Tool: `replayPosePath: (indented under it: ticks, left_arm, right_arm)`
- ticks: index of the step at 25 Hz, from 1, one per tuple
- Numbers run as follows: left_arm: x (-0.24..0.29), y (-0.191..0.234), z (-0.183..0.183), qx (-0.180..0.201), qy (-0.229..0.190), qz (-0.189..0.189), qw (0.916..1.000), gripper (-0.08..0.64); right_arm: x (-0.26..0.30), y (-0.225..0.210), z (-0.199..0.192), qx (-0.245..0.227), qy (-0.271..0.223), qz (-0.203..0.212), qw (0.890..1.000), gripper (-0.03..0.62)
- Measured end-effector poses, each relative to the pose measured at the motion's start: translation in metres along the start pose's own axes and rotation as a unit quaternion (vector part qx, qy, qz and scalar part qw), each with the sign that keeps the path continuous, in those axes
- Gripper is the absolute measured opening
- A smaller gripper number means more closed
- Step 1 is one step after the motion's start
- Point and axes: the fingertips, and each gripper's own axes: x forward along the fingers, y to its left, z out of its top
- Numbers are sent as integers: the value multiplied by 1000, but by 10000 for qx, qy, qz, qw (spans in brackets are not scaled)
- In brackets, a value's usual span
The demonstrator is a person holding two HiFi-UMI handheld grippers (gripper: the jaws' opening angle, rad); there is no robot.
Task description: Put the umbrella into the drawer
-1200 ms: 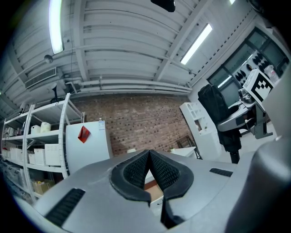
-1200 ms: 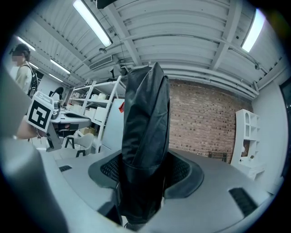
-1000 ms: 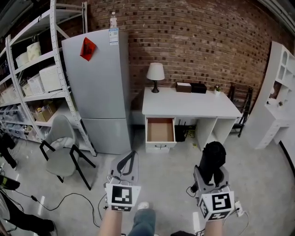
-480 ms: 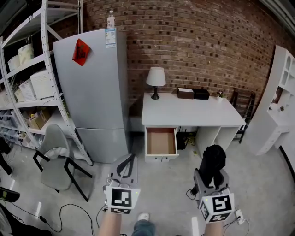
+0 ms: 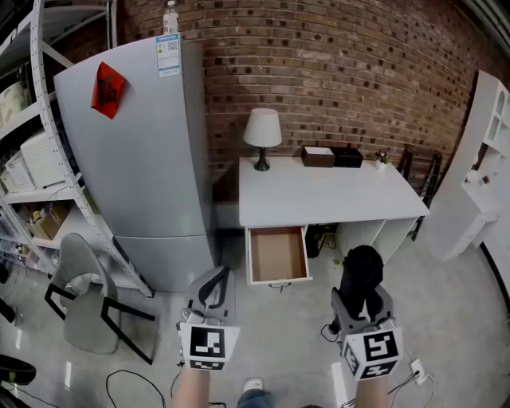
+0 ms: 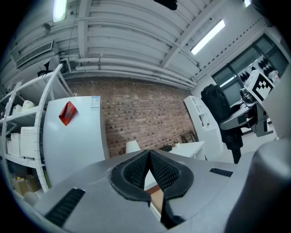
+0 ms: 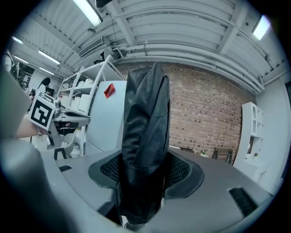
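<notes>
We log the right gripper (image 5: 362, 301): fingers clamped on the folded black umbrella (image 5: 362, 271), held upright – well apart from the open drawer (image 5: 276, 255). Left gripper (image 5: 219, 280): fingers closed, holding nothing.

Desk (image 5: 327, 195): against the brick wall (image 5: 335, 72), between the fridge (image 5: 135, 159) on its left and the tall cabinet (image 5: 478, 159) on its right.
Drawer (image 5: 276, 255): under the left end of the desk's front edge, pulled out.
Lamp (image 5: 262, 135): on the desk's back left corner.
First box (image 5: 318, 156): at the desk's back edge, right of the lamp.
Second box (image 5: 347, 156): just beside the first box, on its right.
Plant (image 5: 383, 158): near the desk's back right corner.
Bottle (image 5: 170, 17): on top of the fridge.
Rack (image 5: 40, 119): left of the fridge.
Chair (image 5: 80, 295): on the floor before the rack.
Left gripper (image 5: 220, 276): before the drawer, slightly left.
Right gripper (image 5: 360, 301): before the desk's right half.
Umbrella (image 5: 361, 275): upright between the right gripper's jaws.
</notes>
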Motion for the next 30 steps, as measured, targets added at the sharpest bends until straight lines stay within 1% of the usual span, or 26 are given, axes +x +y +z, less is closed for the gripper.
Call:
replayPosePath:
  ticks: [6, 11, 20, 30]
  left_arm:
    - [55, 38, -18, -176, -35, -132, 9998, 2]
    - [80, 58, -32, -347, -14, -185, 9992, 2]
    - [103, 67, -57, -569, 94, -236, 9981, 2]
    - [149, 72, -68, -458, 282, -143, 9985, 1]
  right_arm:
    - [64, 8, 9, -1, 136, -52, 9999, 238]
    - [96, 15, 10, 4, 226, -48, 9997, 238]
    - [125, 18, -9, 9, 506, -45, 9987, 238]
    - [170, -3, -18, 128, 506, 4, 9986, 238]
